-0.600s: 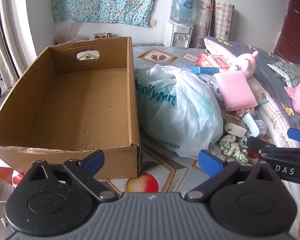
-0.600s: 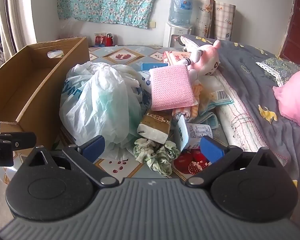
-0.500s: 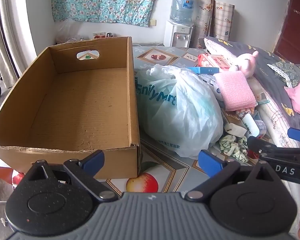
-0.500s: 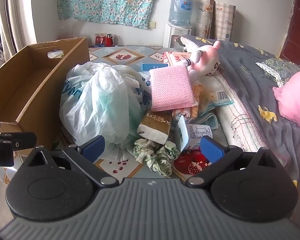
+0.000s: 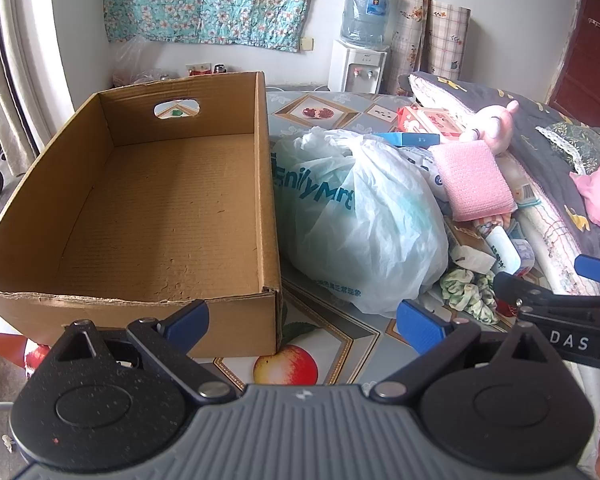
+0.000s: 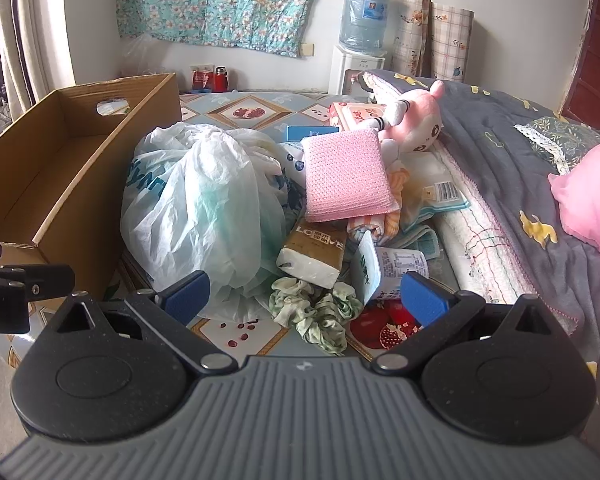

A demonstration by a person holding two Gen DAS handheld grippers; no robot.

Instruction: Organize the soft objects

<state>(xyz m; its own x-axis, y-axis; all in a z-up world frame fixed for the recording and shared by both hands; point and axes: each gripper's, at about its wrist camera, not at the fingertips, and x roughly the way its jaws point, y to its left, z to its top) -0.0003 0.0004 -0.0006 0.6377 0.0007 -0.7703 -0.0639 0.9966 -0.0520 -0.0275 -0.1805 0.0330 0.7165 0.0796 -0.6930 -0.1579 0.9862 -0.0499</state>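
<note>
While the left gripper (image 5: 302, 320) hangs wide open with nothing in it, a box (image 5: 160, 200) sits on the left, bare inside. Just right of the box lies a plastic bag (image 5: 360, 216). Next comes a pile: a pink cloth (image 6: 346, 174), a tissue pack (image 6: 314, 252), a green scrunchie (image 6: 316, 314) and a pink plush (image 6: 414, 122), maybe a bunny. Over the scrunchie, the right gripper (image 6: 306, 296) is spread wide too, holding nothing.

White walls, a floral cloth (image 5: 212, 0), a water dispenser (image 5: 358, 66), daylight.
</note>
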